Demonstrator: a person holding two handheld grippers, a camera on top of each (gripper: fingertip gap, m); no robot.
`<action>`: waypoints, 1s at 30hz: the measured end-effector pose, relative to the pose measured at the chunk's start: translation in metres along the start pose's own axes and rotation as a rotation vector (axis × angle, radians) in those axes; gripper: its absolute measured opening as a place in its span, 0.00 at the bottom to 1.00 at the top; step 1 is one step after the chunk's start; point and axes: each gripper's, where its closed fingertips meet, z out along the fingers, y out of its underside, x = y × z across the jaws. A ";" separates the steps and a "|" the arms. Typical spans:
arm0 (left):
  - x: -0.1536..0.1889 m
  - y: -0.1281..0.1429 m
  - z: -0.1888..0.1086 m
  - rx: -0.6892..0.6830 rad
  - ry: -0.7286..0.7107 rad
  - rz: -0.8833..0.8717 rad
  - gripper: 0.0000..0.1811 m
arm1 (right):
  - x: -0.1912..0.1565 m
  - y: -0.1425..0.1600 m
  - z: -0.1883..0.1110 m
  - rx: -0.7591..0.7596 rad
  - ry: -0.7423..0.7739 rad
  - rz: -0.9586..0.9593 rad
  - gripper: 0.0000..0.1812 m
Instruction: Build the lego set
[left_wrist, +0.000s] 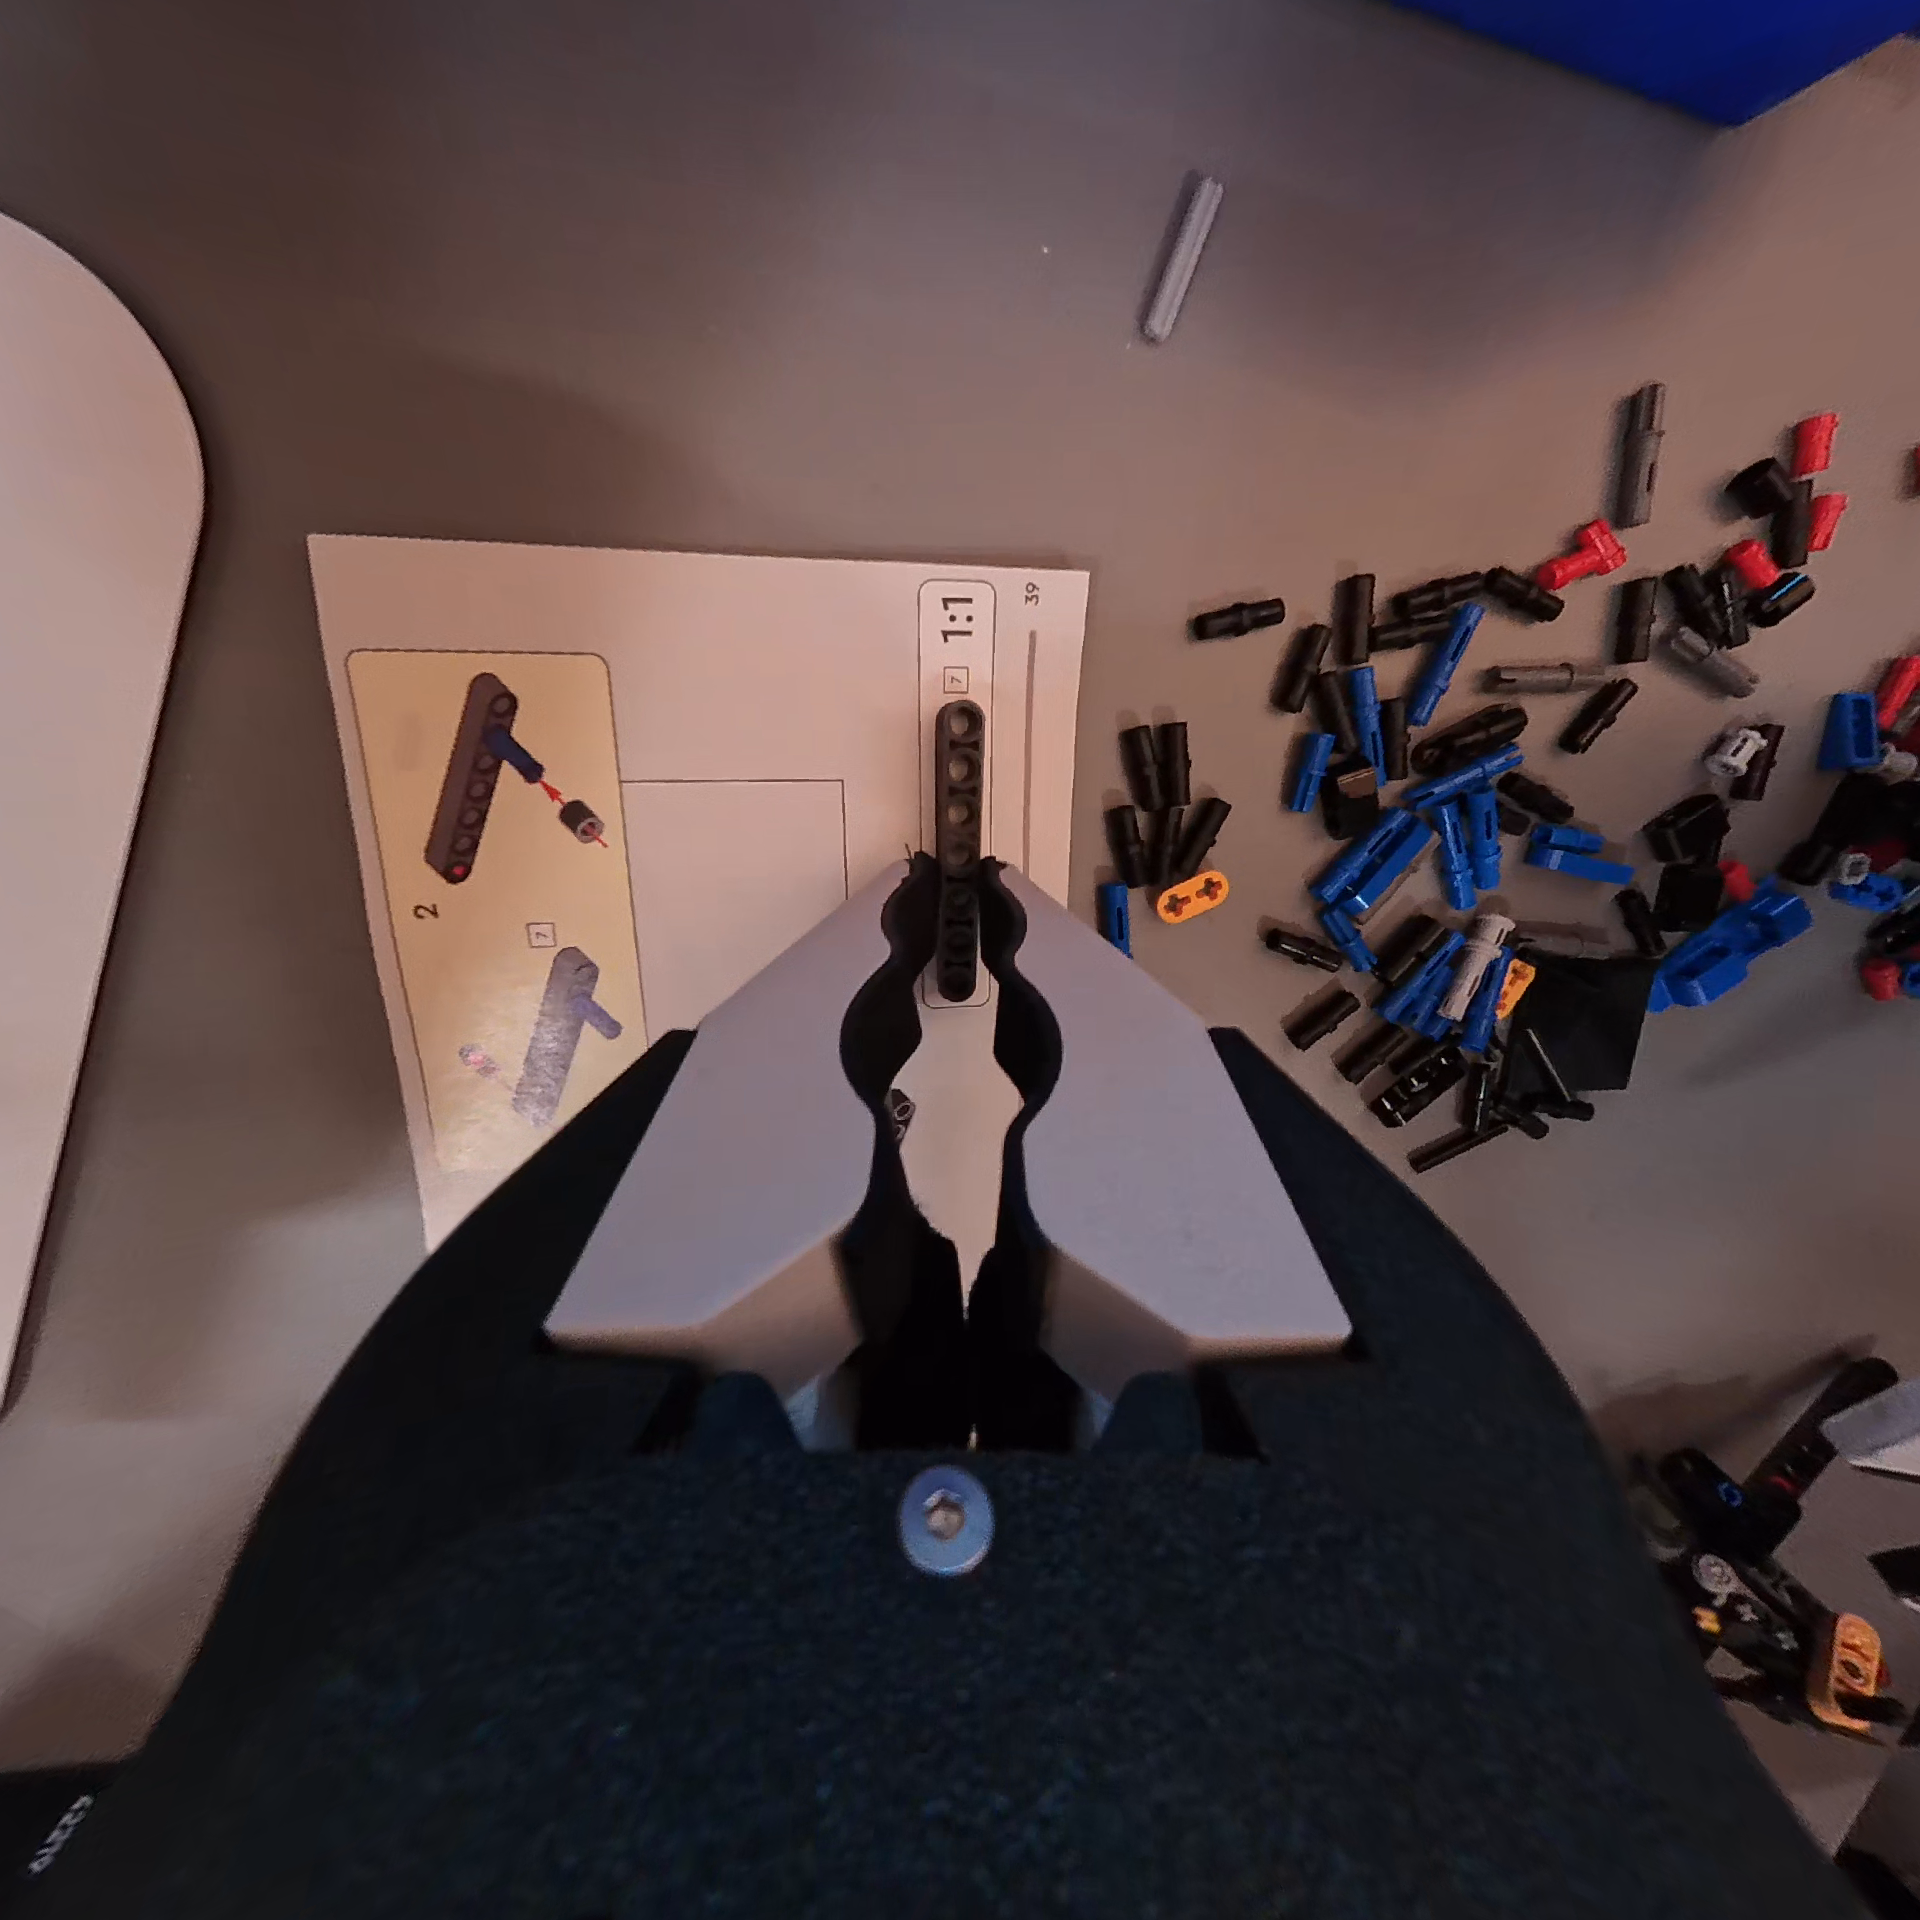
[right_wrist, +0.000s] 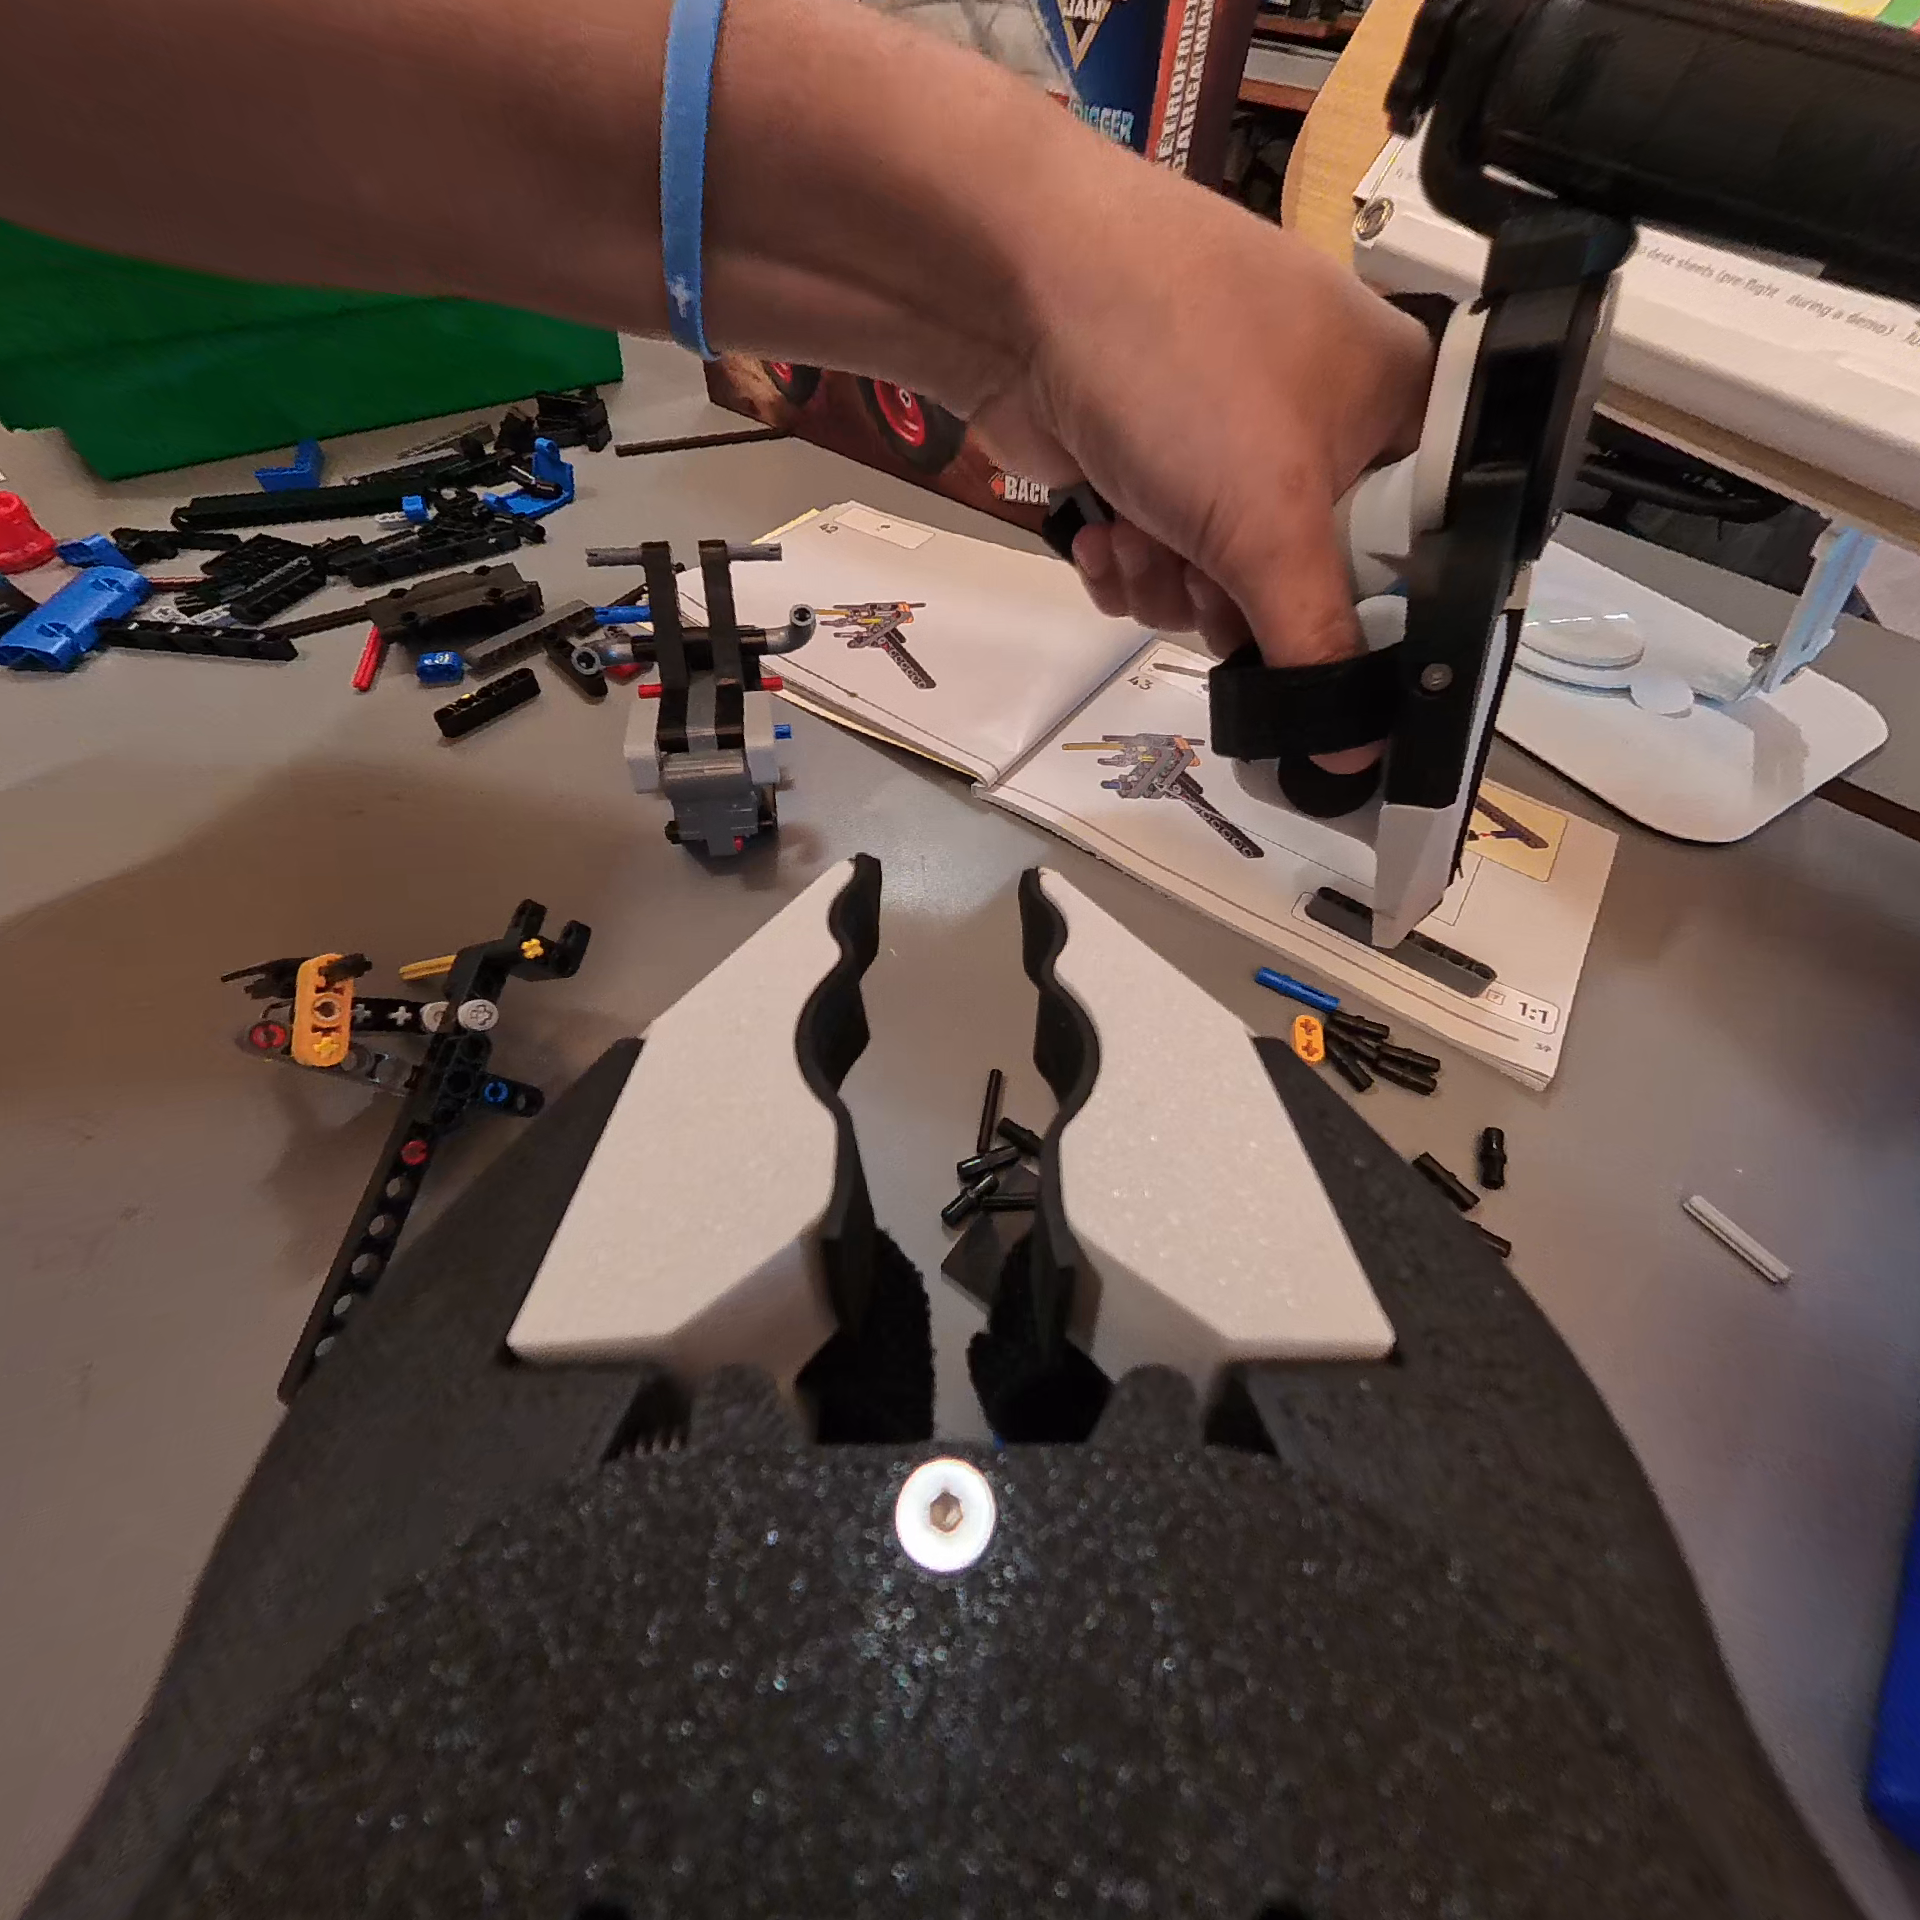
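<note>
Left wrist view looks straight down on the open instruction booklet (left_wrist: 717, 727) lying on the grey table (left_wrist: 727, 343); the left tool (left_wrist: 954, 871) has its tips closed on a black beam with holes (left_wrist: 958, 769), which lies flat on the page inside a printed outline; to the right of the booklet a heap of black, blue and red pins (left_wrist: 1455, 810) is spread on the table, with a small orange piece (left_wrist: 1192, 896) at its near edge and a grey rod (left_wrist: 1182, 258) lying well apart. Right wrist view shows the right tool (right_wrist: 948, 883) low over the table, jaws apart and holding nothing; a few black pins (right_wrist: 987, 1164) lie between its fingers; a hand (right_wrist: 1174, 416) with a blue wristband (right_wrist: 688, 177) grips the left tool over the booklet; a grey-and-black half-built model (right_wrist: 707, 696) stands upright just left of the booklet, and a long black assembly with an orange part (right_wrist: 416, 1039) lies to the left of the right tool.
</note>
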 end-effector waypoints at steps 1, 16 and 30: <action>0.000 0.000 0.000 0.002 0.001 -0.013 0.03 | 0.000 0.000 0.000 0.002 0.000 0.001 0.15; -0.001 0.001 -0.001 -0.013 -0.037 0.011 0.03 | -0.001 0.001 0.000 -0.005 0.003 -0.012 0.15; 0.124 0.198 -0.177 0.161 -0.237 -0.089 0.03 | -0.004 0.000 0.001 -0.009 -0.003 -0.026 0.15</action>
